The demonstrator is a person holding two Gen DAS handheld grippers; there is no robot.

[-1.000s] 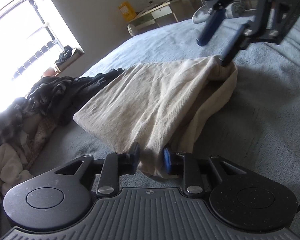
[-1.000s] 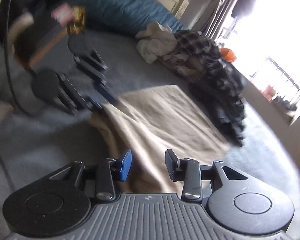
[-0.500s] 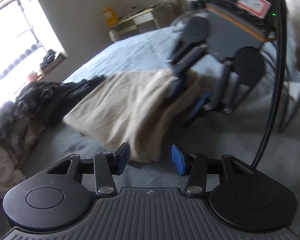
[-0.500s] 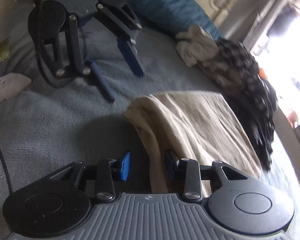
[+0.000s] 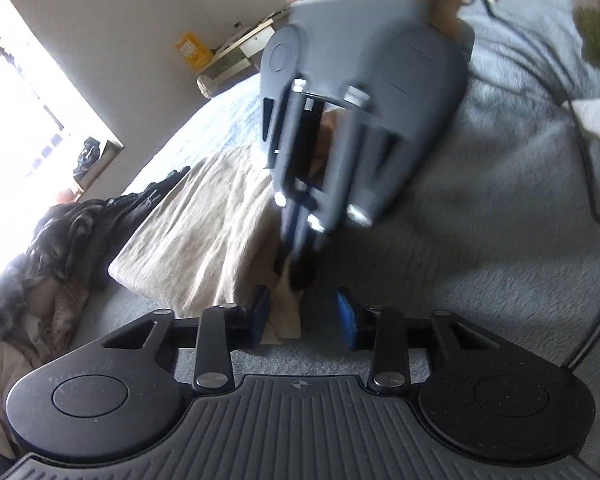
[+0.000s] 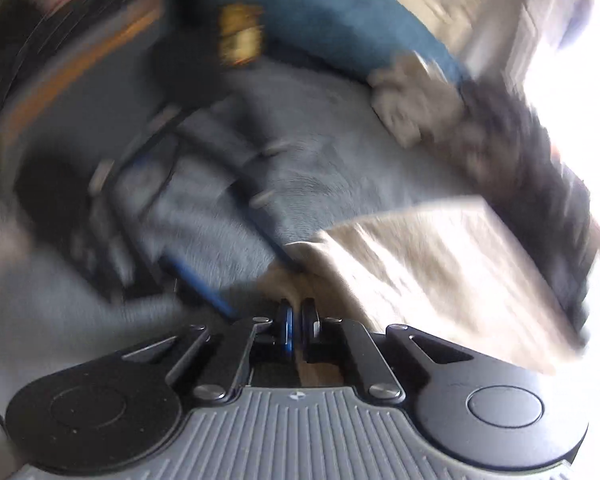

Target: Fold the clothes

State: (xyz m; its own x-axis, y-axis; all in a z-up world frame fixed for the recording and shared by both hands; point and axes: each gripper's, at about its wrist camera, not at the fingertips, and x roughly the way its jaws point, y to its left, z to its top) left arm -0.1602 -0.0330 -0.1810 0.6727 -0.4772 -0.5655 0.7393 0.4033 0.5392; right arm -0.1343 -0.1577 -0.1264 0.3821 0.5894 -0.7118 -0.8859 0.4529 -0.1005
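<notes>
A beige garment (image 5: 204,232) lies folded on the grey-blue bed cover (image 5: 480,240). In the left wrist view my left gripper (image 5: 304,316) sits low at the garment's near corner. Its jaws are closing, with the corner between them against the left finger (image 5: 262,312) and a gap to the right pad. My right gripper (image 5: 298,268) comes in from above, facing me, with its tips pinched on the garment's edge just beyond that corner. In the blurred right wrist view the right gripper (image 6: 297,312) is shut with beige garment (image 6: 440,264) between its pads.
A heap of dark and plaid clothes (image 5: 60,232) lies along the garment's far side, toward the bright window. A black cable (image 5: 596,184) runs across the bed at the right. A yellow box (image 5: 192,50) and low furniture stand by the wall. A blue pillow (image 6: 340,12) lies farther off.
My right gripper swung in close to the left one and shut on the garment's edge. My left gripper let go of the corner, opened wider, then narrowed again around it.
</notes>
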